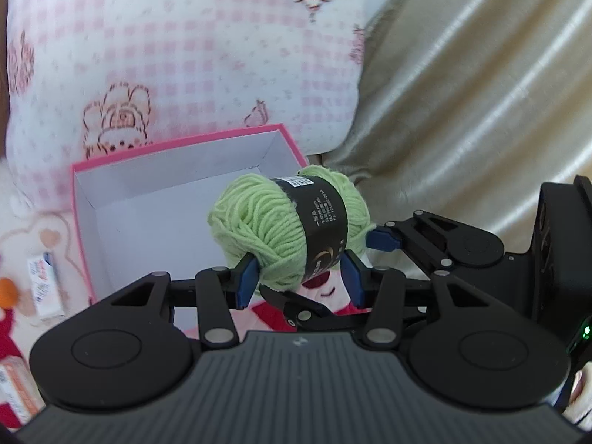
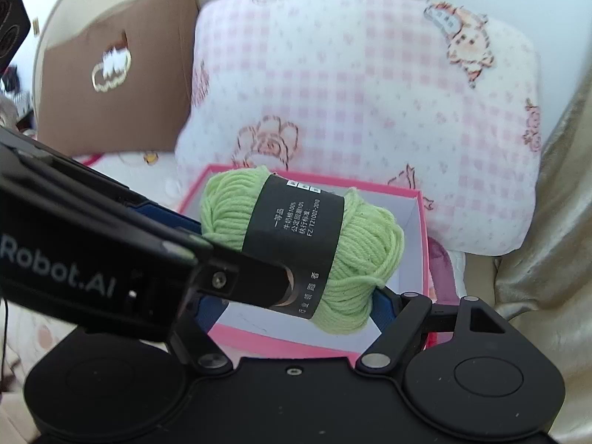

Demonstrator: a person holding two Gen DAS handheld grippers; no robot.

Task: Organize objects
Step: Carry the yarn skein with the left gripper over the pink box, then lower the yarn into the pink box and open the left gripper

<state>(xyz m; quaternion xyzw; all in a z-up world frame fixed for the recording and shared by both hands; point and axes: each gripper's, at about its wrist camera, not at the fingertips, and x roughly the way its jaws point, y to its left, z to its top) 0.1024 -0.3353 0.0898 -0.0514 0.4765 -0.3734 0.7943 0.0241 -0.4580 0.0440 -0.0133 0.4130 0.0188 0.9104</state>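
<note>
Nearest the right wrist camera, white lettering reading "Robot.AI" runs along the black body of the left gripper (image 2: 281, 288), which crosses the lower left of that frame. Just beyond it, the green yarn ball (image 2: 303, 248) wears a black paper band (image 2: 292, 244) printed with white Chinese characters and a line that appears to read "FZ/T 21002-2010", though it is small; a white code patch sits at the band's top edge. In the left wrist view the left gripper (image 1: 301, 281) stands at a narrow setting, its blue pads (image 1: 247, 277) pressed into the lower end of the yarn ball (image 1: 288, 229), so it holds the ball up in the centre of the frame. The right gripper (image 1: 384, 240) enters from the right edge, one blue fingertip touching the side of the ball; in its own view its jaws stand fairly wide with the ball between them, the right pad (image 2: 381, 307) against the yarn and the left pad hidden behind the other tool, so a firm grip cannot be told. Behind and below the ball lies an open pink box (image 1: 83, 199) with a white inside. At the lower left edge small printed cartons (image 1: 46, 285) lie blurred and unreadable. Farther back rests a pink checked pillow (image 1: 185, 55) with cartoon figures, a brown cushion (image 2: 114, 66) in the upper left, and beige satin fabric (image 1: 481, 92) at the right.
</note>
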